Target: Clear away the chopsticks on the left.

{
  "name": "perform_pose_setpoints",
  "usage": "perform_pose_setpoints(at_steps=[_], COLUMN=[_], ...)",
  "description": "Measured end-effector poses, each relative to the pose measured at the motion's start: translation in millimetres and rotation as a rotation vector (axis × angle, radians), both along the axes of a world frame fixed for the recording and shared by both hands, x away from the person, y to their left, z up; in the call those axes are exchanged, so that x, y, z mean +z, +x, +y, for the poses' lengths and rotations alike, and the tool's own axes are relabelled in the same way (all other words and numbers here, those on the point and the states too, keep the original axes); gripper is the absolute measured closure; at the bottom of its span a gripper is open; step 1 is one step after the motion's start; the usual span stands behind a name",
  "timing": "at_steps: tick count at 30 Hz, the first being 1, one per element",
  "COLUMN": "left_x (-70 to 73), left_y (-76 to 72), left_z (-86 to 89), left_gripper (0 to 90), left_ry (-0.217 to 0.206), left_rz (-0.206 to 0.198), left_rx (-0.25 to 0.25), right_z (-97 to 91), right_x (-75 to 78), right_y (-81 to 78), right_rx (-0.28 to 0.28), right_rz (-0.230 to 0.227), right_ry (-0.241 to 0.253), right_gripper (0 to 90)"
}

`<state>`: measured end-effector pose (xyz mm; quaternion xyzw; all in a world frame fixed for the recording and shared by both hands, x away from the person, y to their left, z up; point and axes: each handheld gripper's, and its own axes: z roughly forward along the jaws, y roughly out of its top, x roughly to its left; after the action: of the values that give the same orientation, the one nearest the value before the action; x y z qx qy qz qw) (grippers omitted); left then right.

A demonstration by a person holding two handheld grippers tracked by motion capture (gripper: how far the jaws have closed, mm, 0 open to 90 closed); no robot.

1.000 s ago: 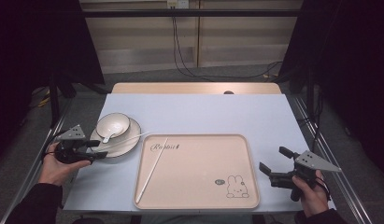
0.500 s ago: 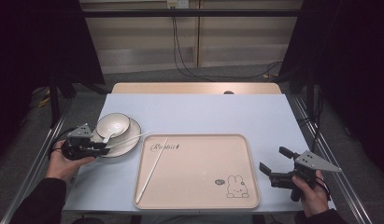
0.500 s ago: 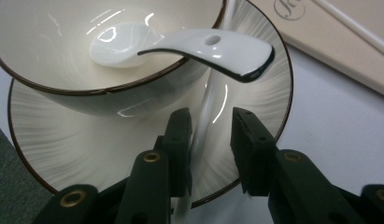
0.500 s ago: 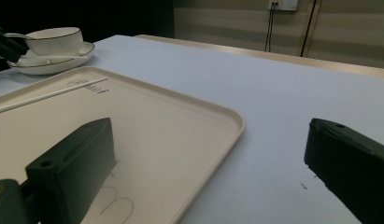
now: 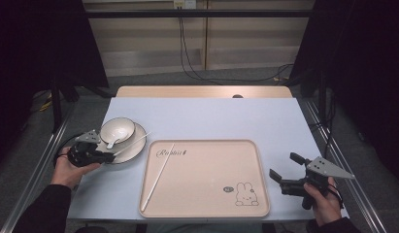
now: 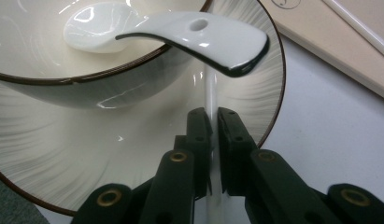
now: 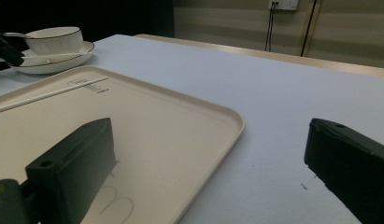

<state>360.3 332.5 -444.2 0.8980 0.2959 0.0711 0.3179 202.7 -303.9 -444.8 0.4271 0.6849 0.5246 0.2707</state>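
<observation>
Left tongs (image 6: 213,122) clamp a white chopstick (image 6: 209,95) on the plate (image 6: 255,60).

We note the bowl (image 5: 117,130) with its spoon (image 6: 180,33) on that plate, the spoon handle overhanging the tongs, which have just been closing. A second chopstick (image 5: 159,176) lies on the beige tray (image 5: 207,206) beside. Right tongs (image 5: 285,170) gape wide, holding nothing, at the table (image 5: 265,119) edge.

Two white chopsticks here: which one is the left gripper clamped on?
The chopstick on the plate, lying across the plate rim, pinched by the left gripper; the other chopstick lies on the tray.
</observation>
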Motion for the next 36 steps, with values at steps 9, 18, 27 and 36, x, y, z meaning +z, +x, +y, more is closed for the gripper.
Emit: perform_pose_setpoints(at_steps=[9, 18, 27, 36], left_x=[2.6, 8.9, 13.4, 19.6], left_y=[-1.7, -8.7, -19.2, -30.5], left_z=[-1.4, -5.5, -4.9, -8.0], left_gripper=[84.6, 84.8, 84.8, 84.8], left_ry=[-0.04, -0.079, -0.125, -0.156], left_rz=[0.061, 0.086, 0.081, 0.073], left_rx=[0.05, 0.072, 0.11, 0.134], right_z=[0.0, -0.3, 0.3, 0.2], right_x=[0.0, 0.1, 0.1, 0.2], right_y=[0.2, 0.1, 1.3, 1.2], right_rx=[-0.004, -0.001, 0.0, 0.001], right_rz=[0.0, -0.001, -0.002, -0.004], right_ry=[0.001, 0.001, 0.002, 0.004], right_gripper=[1.6, 1.6, 1.6, 1.6])
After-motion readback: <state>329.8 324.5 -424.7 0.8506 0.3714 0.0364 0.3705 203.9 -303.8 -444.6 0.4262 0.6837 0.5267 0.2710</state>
